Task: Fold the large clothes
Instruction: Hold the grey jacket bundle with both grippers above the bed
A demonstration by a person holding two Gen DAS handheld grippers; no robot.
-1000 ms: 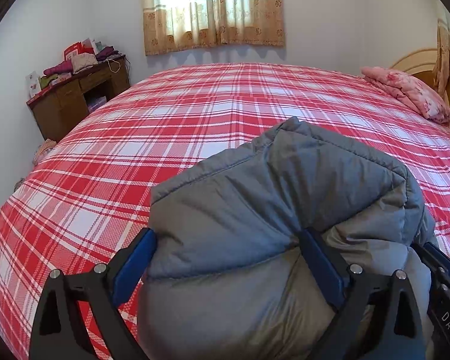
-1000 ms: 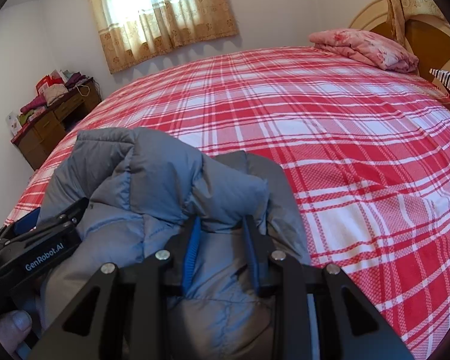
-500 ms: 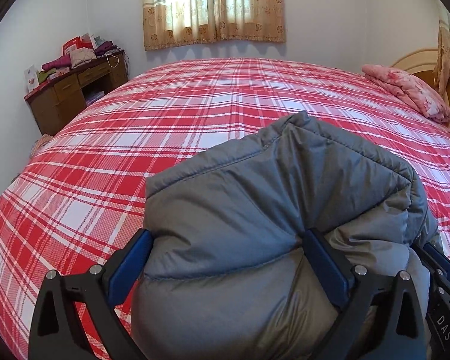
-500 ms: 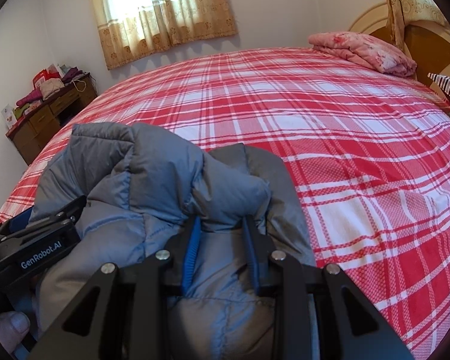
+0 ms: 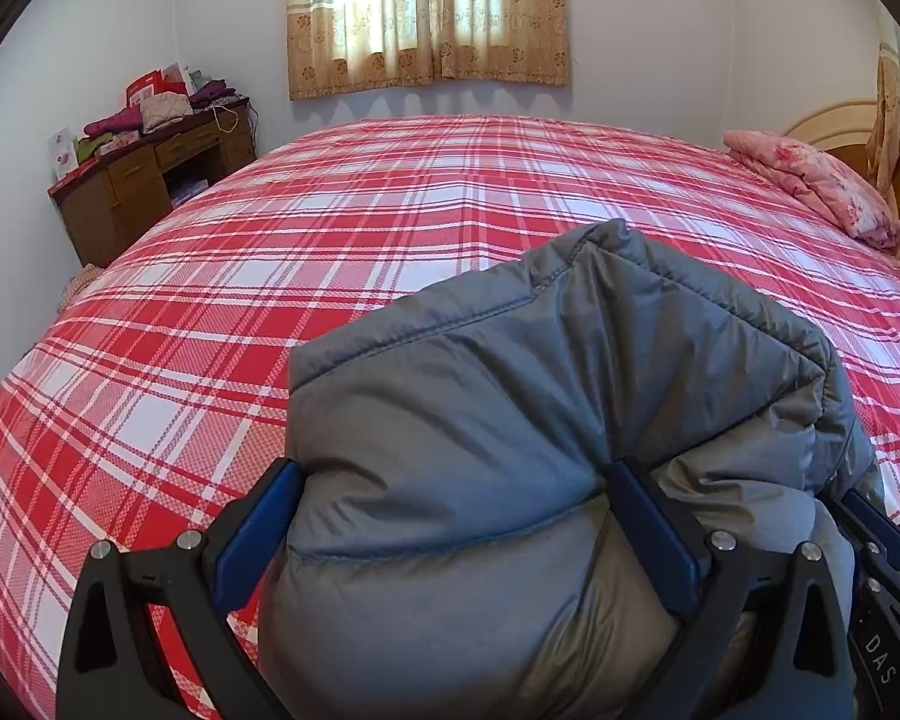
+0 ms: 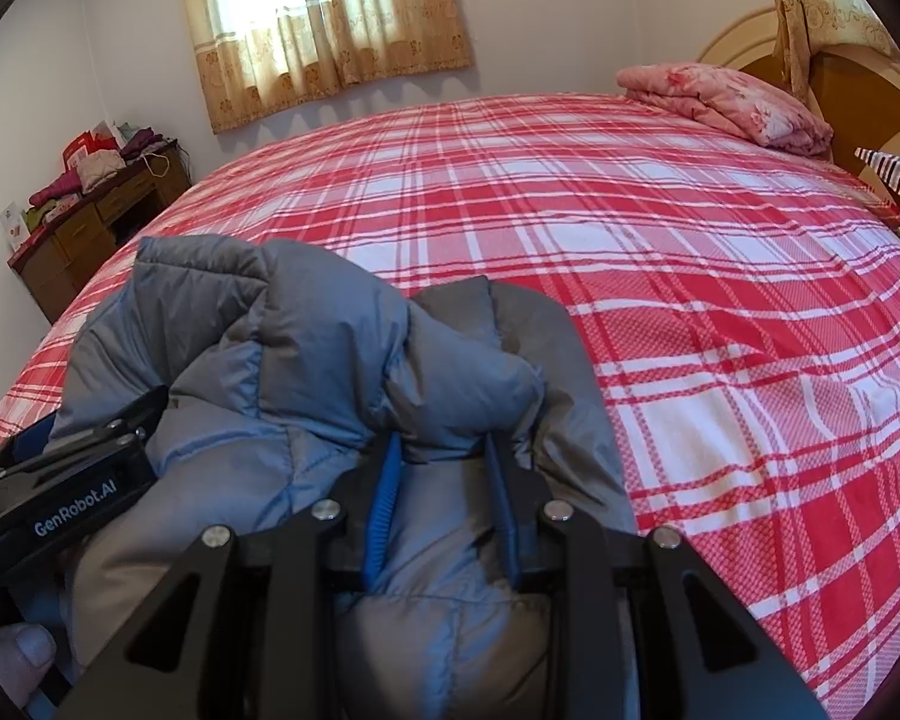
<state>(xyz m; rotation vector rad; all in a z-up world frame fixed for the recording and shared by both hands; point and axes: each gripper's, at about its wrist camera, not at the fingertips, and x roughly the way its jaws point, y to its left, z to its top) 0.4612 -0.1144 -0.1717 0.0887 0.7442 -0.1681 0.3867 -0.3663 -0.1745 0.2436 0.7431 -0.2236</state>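
The grey quilted puffer jacket (image 5: 510, 432) is bunched up in our grip at the near edge of the bed with the red-and-white plaid cover (image 5: 330, 228), carried between the 2 grippers; whether its underside rests on the cover we cannot tell.

Our left gripper (image 5: 450, 516) has its blue-padded fingers (image 5: 258, 528) spread wide around a fat roll of padding, pressing in on both sides of it. Our right gripper (image 6: 444, 492) has its fingers much closer together, pinching a thinner fold of the same jacket. The 2 tools sit just beside each other, the left one showing at the lower left of the right wrist view.

The risks we see from here:

1. The fill is springy and the shell looks slick, so the fat roll in the left grip could squeeze out and let the layers unroll.
2. The right pinch may catch only the outer layers; pulling on it could drag the shell and leave the inner folds behind, skewing the bundle.
3. With the grippers so close, moving them unevenly could twist the jacket or knock the tools together.

A folded pink floral quilt (image 6: 726, 102) lies well apart, by the headboard.
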